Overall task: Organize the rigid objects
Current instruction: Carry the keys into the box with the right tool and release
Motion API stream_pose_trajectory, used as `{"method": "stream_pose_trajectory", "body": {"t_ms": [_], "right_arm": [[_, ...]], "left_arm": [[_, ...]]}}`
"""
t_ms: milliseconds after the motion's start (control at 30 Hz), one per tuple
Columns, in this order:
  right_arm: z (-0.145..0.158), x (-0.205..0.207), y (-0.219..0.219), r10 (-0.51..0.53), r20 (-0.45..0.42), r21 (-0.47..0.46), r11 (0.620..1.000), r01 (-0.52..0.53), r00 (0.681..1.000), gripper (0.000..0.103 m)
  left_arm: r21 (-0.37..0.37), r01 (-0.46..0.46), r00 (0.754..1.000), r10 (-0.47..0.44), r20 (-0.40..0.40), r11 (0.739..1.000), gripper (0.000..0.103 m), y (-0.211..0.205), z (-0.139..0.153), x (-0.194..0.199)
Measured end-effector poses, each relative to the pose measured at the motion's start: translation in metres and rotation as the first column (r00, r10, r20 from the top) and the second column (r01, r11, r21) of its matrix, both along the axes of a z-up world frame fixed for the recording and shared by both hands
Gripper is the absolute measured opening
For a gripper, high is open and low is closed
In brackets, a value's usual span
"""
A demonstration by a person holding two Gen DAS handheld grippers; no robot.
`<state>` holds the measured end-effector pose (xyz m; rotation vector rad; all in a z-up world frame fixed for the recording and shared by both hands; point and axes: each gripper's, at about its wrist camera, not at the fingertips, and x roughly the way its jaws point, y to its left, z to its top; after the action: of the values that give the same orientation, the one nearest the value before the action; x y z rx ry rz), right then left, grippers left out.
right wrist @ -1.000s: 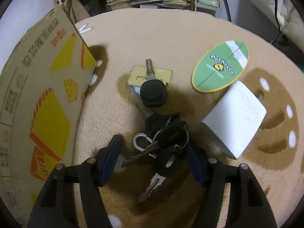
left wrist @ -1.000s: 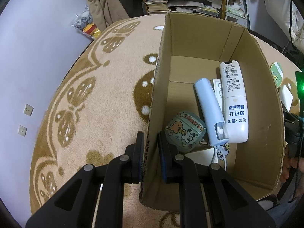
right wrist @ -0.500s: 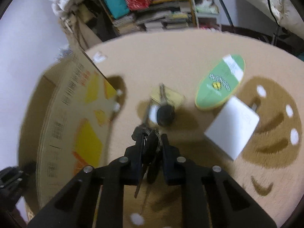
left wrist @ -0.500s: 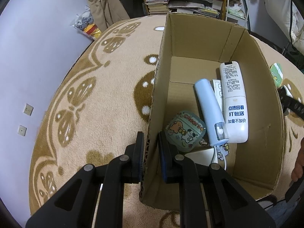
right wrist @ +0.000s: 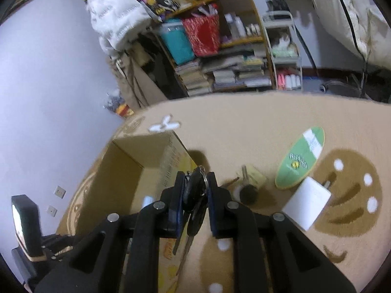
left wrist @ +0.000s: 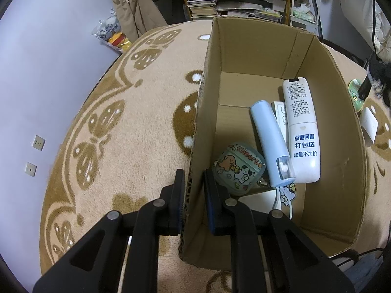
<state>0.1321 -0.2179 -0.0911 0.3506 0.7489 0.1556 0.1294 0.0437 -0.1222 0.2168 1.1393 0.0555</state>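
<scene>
My left gripper [left wrist: 193, 190] is shut on the left wall of the open cardboard box [left wrist: 202, 112]. Inside lie a white remote [left wrist: 301, 131], a light blue tube [left wrist: 270, 141], a cartoon earbud case [left wrist: 238, 166] and a white item beneath. My right gripper [right wrist: 194, 195] is shut on a bunch of keys [right wrist: 195, 202], held in the air beside the box's right wall [right wrist: 168, 168]; the keys hang down. On the rug lie a green oval card [right wrist: 301, 158], a white block [right wrist: 306, 202], a yellow card [right wrist: 255, 174] and a black key fob [right wrist: 248, 193].
A beige patterned rug [left wrist: 117, 127] covers the floor. A lilac wall [left wrist: 36, 73] stands on the left. Cluttered bookshelves [right wrist: 220, 61] and hanging clothes stand at the back. The right gripper shows blurred at the left view's right edge [left wrist: 376, 78].
My right gripper closed on the key bunch, lifted it off the rug and moved up and left toward the box. My left gripper has stayed on the box wall.
</scene>
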Motion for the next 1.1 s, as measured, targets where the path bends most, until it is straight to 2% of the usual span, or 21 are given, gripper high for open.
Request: {"method": "stream_pose_trajectory", "body": {"t_ms": [33,233,533,933,1100], "right_arm": [[0.005,-0.003,0.002,0.004,0.021,-0.016,1.000,-0.004,1.000,0.018],[0.032,-0.009,0.020,0.078,0.100,0.033,0.996,-0.081,0.992,0.018],[0.040,-0.022,0.049,0.188,0.152,0.079,0.976,-0.202,0.970,0.018],[0.008,-0.015,0.069,0.260,0.051,0.073,0.962,-0.263,0.964,0.018],[-0.004,-0.014,0.077,0.262,0.011,0.025,0.965,-0.263,0.965,0.019]], "left_arm": [[-0.003,-0.002,1.000,0.002,0.000,1.000,0.016,-0.001,0.000,0.000],[-0.006,-0.002,1.000,0.002,-0.001,1.000,0.016,-0.002,0.000,-0.001],[-0.011,-0.004,1.000,0.004,-0.002,1.000,0.016,-0.002,0.000,-0.002],[-0.009,-0.002,1.000,0.002,0.000,1.000,0.016,-0.005,-0.003,-0.004],[-0.009,-0.001,1.000,0.001,0.000,1.000,0.016,-0.005,-0.003,-0.004]]}}
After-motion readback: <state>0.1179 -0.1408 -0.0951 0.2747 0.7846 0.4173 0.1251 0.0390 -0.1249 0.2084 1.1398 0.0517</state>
